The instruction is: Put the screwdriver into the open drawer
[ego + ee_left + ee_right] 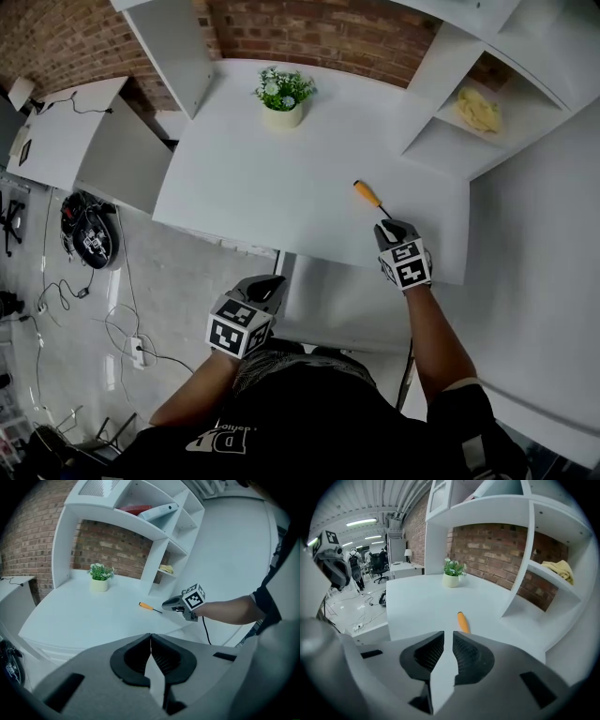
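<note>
The screwdriver (pixel 367 194) has an orange handle and a dark shaft and lies on the white desk (pixel 281 187) near its front right. My right gripper (pixel 391 225) hovers just behind the shaft's tip, pointing at it. In the right gripper view its jaws (pixel 448 632) stand slightly apart with nothing between them, and the orange handle (pixel 462 621) shows just beyond them. My left gripper (pixel 274 281) hangs in front of the desk's edge with its jaws closed and empty (pixel 150 634). In the left gripper view the screwdriver (pixel 146 605) lies left of the right gripper (pixel 168 604).
A white pulled-out panel, seemingly the open drawer (pixel 337 300), sits below the desk's front edge between my grippers. A potted plant (pixel 283 94) stands at the desk's back. Shelves on the right hold a yellow cloth (pixel 478 111). A second white table (pixel 66 131) and floor cables lie left.
</note>
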`<action>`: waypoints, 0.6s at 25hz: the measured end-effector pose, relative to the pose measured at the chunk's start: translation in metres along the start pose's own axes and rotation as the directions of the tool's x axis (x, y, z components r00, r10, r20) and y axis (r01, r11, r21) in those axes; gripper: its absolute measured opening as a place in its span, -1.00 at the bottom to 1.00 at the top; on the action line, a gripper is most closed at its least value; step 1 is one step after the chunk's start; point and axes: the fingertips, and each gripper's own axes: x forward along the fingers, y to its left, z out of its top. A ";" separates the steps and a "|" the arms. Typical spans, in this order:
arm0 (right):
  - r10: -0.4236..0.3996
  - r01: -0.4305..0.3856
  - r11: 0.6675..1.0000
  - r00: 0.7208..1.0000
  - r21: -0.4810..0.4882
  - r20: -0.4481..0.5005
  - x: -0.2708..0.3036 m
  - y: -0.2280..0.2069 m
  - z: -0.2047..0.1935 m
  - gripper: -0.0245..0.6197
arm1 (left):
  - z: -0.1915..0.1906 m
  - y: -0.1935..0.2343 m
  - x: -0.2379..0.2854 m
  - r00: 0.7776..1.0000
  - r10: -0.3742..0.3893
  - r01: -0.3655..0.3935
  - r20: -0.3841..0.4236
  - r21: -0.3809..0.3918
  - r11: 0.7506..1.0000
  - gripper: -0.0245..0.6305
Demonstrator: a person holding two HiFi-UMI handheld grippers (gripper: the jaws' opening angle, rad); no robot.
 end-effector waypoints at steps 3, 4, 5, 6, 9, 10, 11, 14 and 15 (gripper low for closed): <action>-0.011 0.009 0.999 0.999 -0.044 -0.048 0.024 -0.011 -0.003 -0.76 | -0.003 0.010 0.001 1.000 -0.001 0.001 -0.019 -0.015 1.000 -0.87; -0.014 0.011 0.999 0.998 -0.052 -0.067 0.031 -0.014 -0.004 -0.75 | -0.005 0.013 0.001 1.000 -0.003 0.002 -0.028 -0.023 1.000 -0.87; -0.018 0.013 0.998 0.996 -0.058 -0.084 0.037 -0.017 -0.006 -0.75 | -0.007 0.016 0.001 0.999 -0.006 0.004 -0.039 -0.033 0.999 -0.87; -0.022 0.016 0.998 0.995 -0.064 -0.098 0.043 -0.021 -0.006 -0.74 | -0.010 0.020 0.001 0.999 -0.008 0.006 -0.050 -0.041 0.999 -0.87; -0.027 0.016 0.996 0.991 -0.085 -0.131 0.057 -0.030 -0.002 -0.74 | -0.014 0.034 0.003 0.998 0.003 -0.007 -0.067 -0.055 0.998 -0.87; -0.028 0.013 0.995 0.990 -0.102 -0.142 0.062 -0.033 -0.001 -0.74 | -0.014 0.038 0.003 0.998 0.008 -0.013 -0.069 -0.058 0.998 -0.87; -0.028 0.010 0.993 0.988 -0.121 -0.154 0.067 -0.036 -0.001 -0.73 | -0.015 0.041 0.003 0.997 0.012 -0.017 -0.072 -0.063 0.998 -0.87; -0.029 -0.004 0.987 0.979 -0.161 -0.201 0.081 -0.041 -0.004 -0.69 | -0.018 0.048 0.005 0.996 0.016 -0.023 -0.085 -0.081 0.996 -0.87; -0.029 -0.009 0.985 0.976 -0.172 -0.215 0.085 -0.043 -0.004 -0.69 | -0.019 0.051 0.005 0.996 0.018 -0.025 -0.085 -0.083 0.996 -0.87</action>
